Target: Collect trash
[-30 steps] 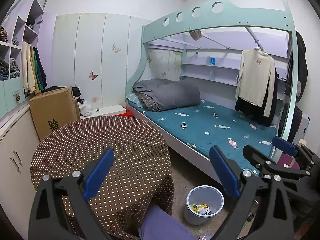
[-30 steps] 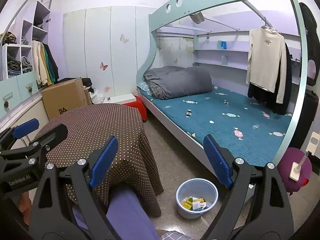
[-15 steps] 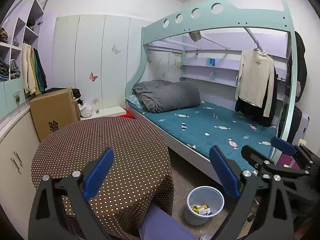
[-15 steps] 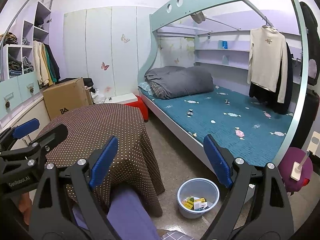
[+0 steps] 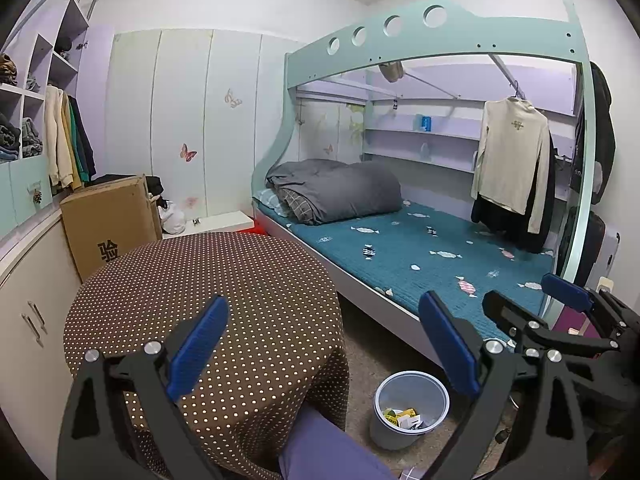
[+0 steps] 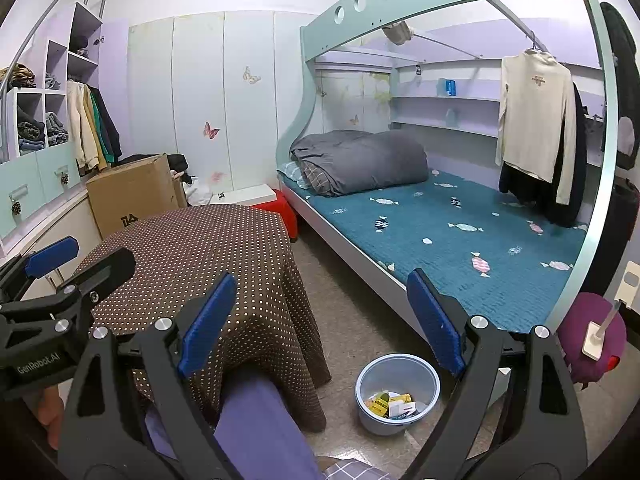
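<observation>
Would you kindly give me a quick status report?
Left gripper and right gripper open, empty. Trash bin on floor beside bed, wrappers inside. Nothing in the way.

The trash [image 6: 391,403] in the bin [image 6: 396,364] is too small to identify. The table [image 5: 224,280] hides its own legs under the cloth.

Matt polka-dot cloth on table [image 5: 240,280], translucent plastic bin [image 6: 396,380], plain cardboard box [image 5: 108,216]

Nothing changes over the last second, my left gripper [image 5: 324,344] and right gripper [image 6: 320,320] sit as before, bin [image 6: 396,392] unshifted in frame
</observation>
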A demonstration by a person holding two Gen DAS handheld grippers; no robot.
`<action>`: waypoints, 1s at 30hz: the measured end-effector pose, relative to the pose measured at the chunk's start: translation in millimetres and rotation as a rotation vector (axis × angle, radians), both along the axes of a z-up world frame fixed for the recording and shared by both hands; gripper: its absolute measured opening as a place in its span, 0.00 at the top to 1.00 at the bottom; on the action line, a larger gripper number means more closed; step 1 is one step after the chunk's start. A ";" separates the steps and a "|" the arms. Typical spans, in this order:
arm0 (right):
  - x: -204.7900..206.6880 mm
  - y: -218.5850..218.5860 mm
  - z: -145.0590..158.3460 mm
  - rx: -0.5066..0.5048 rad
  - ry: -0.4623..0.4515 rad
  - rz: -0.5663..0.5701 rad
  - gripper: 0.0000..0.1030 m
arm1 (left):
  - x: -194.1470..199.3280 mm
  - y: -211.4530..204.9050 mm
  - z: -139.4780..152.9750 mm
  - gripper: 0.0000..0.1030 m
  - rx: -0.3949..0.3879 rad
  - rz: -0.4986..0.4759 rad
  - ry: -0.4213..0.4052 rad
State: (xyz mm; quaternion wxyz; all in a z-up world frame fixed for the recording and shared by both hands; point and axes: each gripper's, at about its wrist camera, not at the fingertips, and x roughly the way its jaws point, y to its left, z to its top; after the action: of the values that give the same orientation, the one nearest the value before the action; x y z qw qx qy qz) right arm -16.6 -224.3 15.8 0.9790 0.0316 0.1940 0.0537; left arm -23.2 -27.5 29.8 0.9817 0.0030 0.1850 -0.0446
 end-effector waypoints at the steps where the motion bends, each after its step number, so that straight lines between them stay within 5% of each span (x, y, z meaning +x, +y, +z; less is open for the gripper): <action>1: 0.2 -0.1 0.2 0.001 0.000 -0.001 0.17 | 0.1 0.3 0.0 0.09 -0.001 -0.001 0.001; 30: 0.8 2.1 -5.1 0.003 0.014 0.005 0.17 | 1.1 2.3 1.5 0.08 0.000 0.009 0.011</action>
State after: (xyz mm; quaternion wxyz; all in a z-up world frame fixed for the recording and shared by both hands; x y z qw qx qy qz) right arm -15.8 -222.2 10.8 0.9774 0.0330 0.2011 0.0565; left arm -22.1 -25.2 31.4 0.9808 0.0019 0.1907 -0.0400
